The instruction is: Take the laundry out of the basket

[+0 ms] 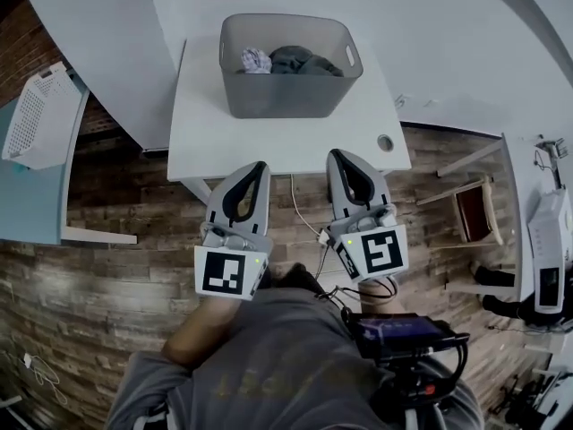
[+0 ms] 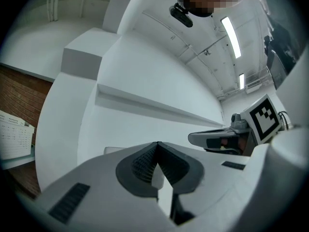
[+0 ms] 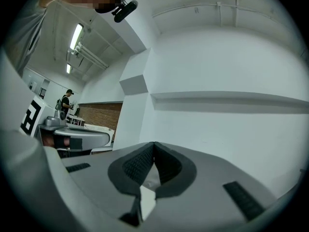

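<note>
Laundry [image 1: 295, 61] lies in the grey basket [image 1: 291, 101] at the far side of the white table [image 1: 269, 146]. You can see only a dark heap and a pale crumpled piece inside the rim; the basket wall hides the rest. Your left gripper [image 1: 259, 167] and right gripper [image 1: 335, 154] hover by the table's near edge, each with jaws pressed together on nothing. Both gripper views show only white walls, not the basket.

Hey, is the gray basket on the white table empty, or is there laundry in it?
Not empty. The head view shows a dark garment and a pale crumpled piece lying inside the basket.
</note>
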A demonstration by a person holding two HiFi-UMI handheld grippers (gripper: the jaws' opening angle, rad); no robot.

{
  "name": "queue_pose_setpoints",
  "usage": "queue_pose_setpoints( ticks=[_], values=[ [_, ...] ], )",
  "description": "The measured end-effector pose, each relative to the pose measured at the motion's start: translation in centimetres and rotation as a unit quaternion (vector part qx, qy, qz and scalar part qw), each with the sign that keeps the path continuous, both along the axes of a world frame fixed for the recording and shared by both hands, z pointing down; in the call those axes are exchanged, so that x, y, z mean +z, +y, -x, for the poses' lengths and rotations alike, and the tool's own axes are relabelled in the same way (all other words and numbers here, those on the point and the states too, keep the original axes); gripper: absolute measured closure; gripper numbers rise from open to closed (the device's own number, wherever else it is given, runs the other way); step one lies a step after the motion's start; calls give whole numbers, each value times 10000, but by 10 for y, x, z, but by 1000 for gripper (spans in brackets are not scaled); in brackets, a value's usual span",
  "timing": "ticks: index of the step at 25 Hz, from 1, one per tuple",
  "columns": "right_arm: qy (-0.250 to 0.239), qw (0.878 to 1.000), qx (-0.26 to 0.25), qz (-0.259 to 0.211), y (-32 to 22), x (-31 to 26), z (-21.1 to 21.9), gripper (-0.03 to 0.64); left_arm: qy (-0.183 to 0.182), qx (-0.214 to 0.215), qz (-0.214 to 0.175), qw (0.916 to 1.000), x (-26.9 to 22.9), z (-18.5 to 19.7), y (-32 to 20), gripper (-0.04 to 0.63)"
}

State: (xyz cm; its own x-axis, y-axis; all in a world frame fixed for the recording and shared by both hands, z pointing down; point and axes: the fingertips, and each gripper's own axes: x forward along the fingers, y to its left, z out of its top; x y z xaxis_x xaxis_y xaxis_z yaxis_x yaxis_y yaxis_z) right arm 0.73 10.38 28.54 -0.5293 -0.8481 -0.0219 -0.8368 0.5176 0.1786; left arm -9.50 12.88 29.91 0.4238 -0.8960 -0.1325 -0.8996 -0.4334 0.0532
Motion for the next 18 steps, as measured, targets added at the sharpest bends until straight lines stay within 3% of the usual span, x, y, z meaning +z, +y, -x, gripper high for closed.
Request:
queue_pose_setpoints(
  ticks=[10, 18],
  values=[
    [-229, 9996, 138, -119, -34, -5, -24, 609, -222, 106, 192, 9995, 17, -17, -32, 588],
    [-432, 9991, -38, -41, -86, 3, -30, 609, -413, -145, 152, 9989, 9, -19, -84, 588]
  ],
)
